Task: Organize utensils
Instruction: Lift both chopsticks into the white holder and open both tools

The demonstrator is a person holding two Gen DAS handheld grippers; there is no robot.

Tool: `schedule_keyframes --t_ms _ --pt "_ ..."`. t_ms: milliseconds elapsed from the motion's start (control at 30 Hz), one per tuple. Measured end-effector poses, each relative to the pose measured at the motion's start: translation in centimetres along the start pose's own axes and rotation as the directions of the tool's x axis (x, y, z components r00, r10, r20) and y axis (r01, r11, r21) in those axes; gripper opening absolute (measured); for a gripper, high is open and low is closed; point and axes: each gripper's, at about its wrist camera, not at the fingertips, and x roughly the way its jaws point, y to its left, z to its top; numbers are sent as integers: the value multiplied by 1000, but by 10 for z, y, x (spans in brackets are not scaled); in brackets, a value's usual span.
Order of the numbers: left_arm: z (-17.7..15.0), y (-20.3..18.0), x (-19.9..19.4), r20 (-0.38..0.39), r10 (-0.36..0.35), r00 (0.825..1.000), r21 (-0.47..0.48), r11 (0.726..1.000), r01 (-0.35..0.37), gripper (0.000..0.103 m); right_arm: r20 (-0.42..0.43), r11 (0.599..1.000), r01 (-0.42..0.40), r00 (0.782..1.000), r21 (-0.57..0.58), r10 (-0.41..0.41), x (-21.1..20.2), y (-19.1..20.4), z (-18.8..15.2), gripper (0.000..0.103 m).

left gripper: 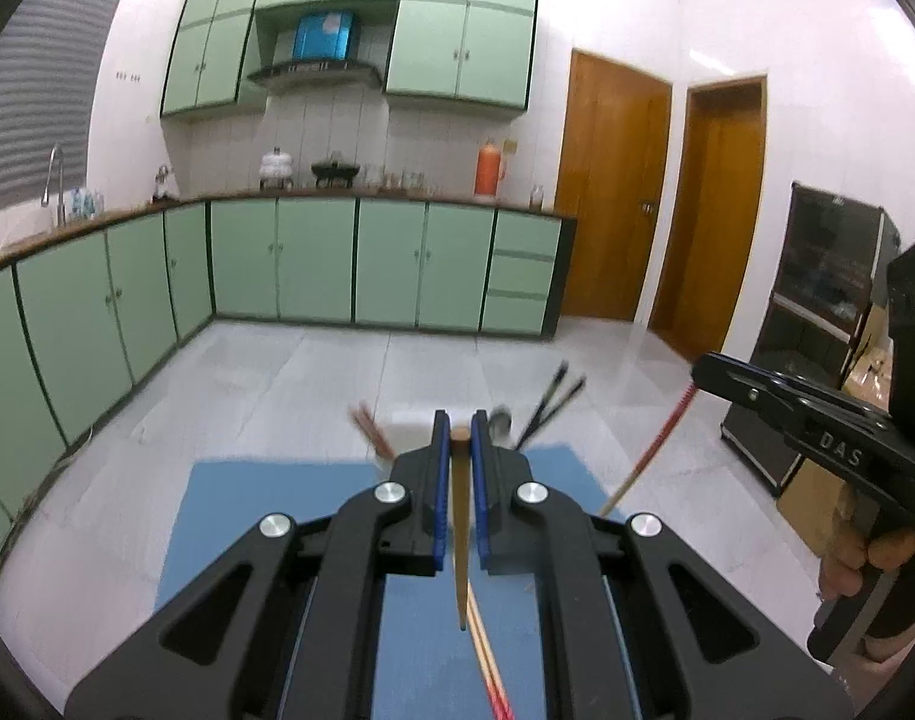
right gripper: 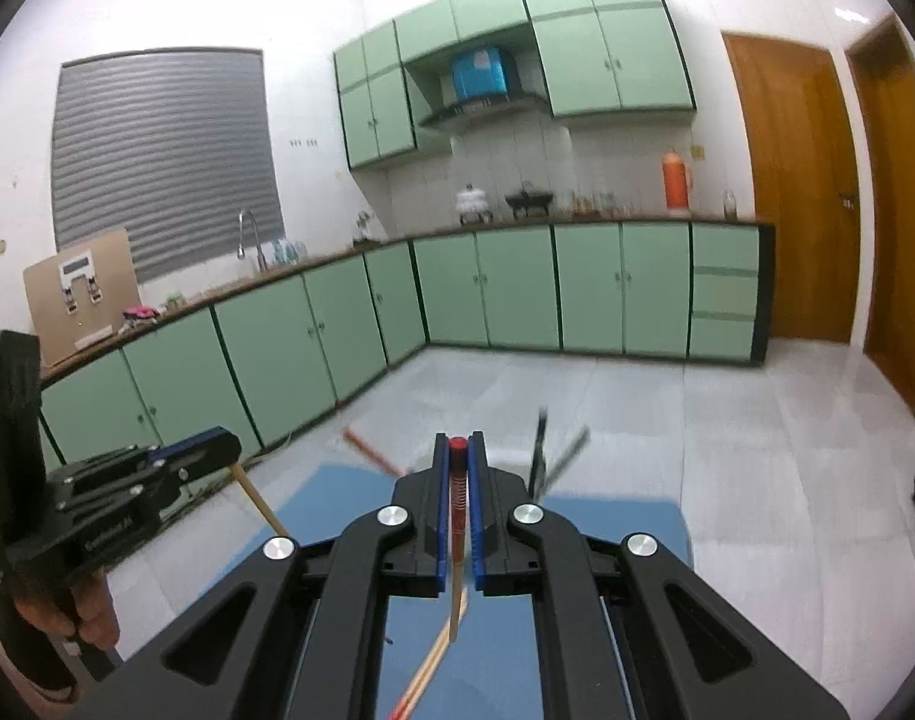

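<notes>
My left gripper (left gripper: pixel 459 429) is shut on a plain wooden chopstick (left gripper: pixel 459 516) that hangs down between its blue pads over a blue mat (left gripper: pixel 265 516). My right gripper (right gripper: pixel 457 447) is shut on a red-topped chopstick (right gripper: pixel 456 510), held upright over the same mat (right gripper: pixel 613 528); it also shows in the left wrist view (left gripper: pixel 706 369) with its chopstick (left gripper: pixel 649 456). The left gripper shows in the right wrist view (right gripper: pixel 229 450). More chopsticks lie on the mat below (left gripper: pixel 484 654). A holder just past the fingers holds black utensils (left gripper: pixel 547 405) and reddish sticks (left gripper: pixel 370 429).
Green kitchen cabinets (left gripper: pixel 313 264) and a wooden counter run along the far walls. Brown doors (left gripper: pixel 613 192) stand at the right. A dark glass-front cabinet (left gripper: pixel 817 312) stands at the far right. White tiled floor lies beyond the mat.
</notes>
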Motion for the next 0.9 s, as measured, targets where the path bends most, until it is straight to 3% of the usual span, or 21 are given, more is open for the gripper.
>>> schedule_keyframes --t_ms 200,400,633,900 --pt "48 -9 13 139 10 990 18 1000 -13 6 80 999 21 997 -29 -19 23 1 50 6" --pt "79 -16 50 209 60 976 47 996 -71 6 108 997 66 992 -47 -60 58 -3 76 6" --pt "68 -8 115 173 81 982 29 996 -88 6 37 996 87 996 -36 -86 116 -17 61 6" --pt "36 13 160 28 73 997 8 997 -73 11 -60 997 52 997 -58 -55 143 -15 31 6"
